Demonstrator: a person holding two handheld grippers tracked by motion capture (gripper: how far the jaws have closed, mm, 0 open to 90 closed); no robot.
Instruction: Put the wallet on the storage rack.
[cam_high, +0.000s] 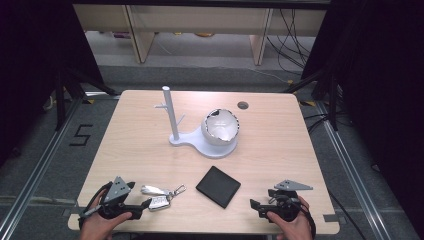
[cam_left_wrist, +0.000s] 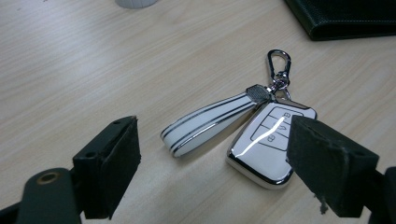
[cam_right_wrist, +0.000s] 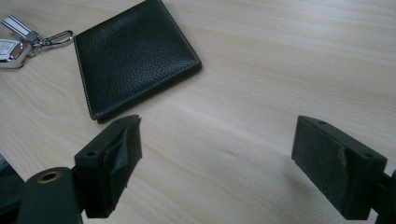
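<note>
While both grippers' jaws stand wide and empty, the left gripper (cam_left_wrist: 212, 163) nears the glossy white car key fob (cam_left_wrist: 268, 144), seemingly lining up to pinch it.

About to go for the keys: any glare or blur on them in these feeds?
Left gripper view: a bright streak of glare crosses the key fob, its buttons still readable; the near jaws look soft. High view: the fob is small and washed out. Right gripper view: wallet sharp, evenly lit.
</note>
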